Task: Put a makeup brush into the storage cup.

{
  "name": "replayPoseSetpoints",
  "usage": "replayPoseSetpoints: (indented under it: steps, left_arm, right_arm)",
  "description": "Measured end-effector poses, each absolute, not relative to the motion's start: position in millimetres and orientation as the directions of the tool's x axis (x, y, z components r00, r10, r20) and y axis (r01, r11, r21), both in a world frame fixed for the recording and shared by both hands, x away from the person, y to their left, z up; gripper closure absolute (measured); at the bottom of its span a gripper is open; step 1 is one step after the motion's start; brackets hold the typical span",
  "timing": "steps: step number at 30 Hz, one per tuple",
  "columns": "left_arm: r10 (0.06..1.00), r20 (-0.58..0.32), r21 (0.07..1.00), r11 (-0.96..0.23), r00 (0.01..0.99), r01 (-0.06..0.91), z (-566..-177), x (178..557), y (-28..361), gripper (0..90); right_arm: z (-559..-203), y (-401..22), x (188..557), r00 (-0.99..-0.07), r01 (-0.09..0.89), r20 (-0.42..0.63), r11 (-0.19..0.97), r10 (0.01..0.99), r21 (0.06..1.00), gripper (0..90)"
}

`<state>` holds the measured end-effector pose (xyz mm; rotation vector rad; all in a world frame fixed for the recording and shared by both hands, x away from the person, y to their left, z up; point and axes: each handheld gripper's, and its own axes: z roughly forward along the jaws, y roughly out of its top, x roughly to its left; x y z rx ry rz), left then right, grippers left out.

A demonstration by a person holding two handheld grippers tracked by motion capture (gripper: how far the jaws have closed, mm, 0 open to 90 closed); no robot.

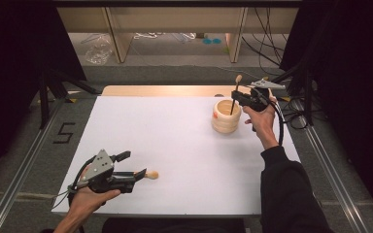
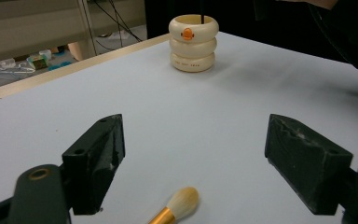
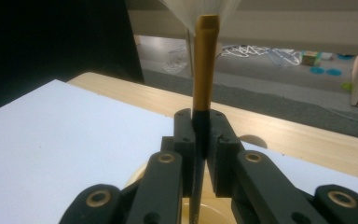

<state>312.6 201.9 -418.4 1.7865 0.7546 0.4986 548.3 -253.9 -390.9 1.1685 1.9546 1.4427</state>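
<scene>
Bright, even overhead light; dark surroundings, perhaps slightly soft focus.

White-topped table [image 1: 175,145] with a cream ringed holder [image 1: 226,116] and a loose brush [image 2: 177,207].

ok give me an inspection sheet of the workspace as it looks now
surface: white sheet covering a wooden table, bare wood along the far edge.
job's things: cream ringed holder standing upright at far right; one brush held upright with its handle down in the holder; second brush lying flat near the front left.
clutter: nothing seen on the sheet.
grippers: left tool open, jaws either side of the lying brush, not touching it; right tool shut on the upright brush.
cables: black cable trailing from the right tool.
surroundings: grey floor, wooden shelving behind, a marked 5 on the floor.
</scene>
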Motion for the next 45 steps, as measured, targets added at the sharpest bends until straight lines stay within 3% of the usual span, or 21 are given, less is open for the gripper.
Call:
replayPoseSetpoints:
  steps: [23,25,26,27,31,45]
  left_arm:
    - [0.705,-0.029,0.940,-0.222,0.709,0.259,-419.9,313.1,203.3,20.3]
    - [0.706,-0.031,0.940,-0.220,0.707,0.260,-419.8,313.2,203.5,19.9]
    - [0.709,-0.042,0.940,-0.211,0.704,0.268,-420.1,312.6,203.1,19.9]
    - [0.709,-0.042,0.940,-0.211,0.704,0.268,-420.1,312.6,203.1,20.0]
    - [0.707,-0.043,0.942,-0.207,0.706,0.264,-420.0,312.7,202.8,20.1]
    - [0.708,-0.041,0.943,-0.206,0.705,0.262,-419.2,313.1,204.2,20.1]
  right_arm:
    - [-411.2,-256.1,551.5,-0.524,0.408,0.122,0.123,0.843,0.905,82.0]
    - [-410.2,-256.2,549.9,-0.503,0.425,0.120,0.125,0.856,0.897,71.8]
    - [-410.1,-255.2,549.9,-0.492,0.441,0.133,0.115,0.860,0.890,59.3]
    - [-410.9,-255.7,550.5,-0.483,0.443,0.116,0.129,0.868,0.887,52.9]
    - [-406.9,-260.6,546.5,-0.467,0.446,0.128,0.109,0.875,0.889,41.3]
    - [-392.4,-264.7,532.5,-0.460,0.395,0.061,0.142,0.886,0.908,26.6]
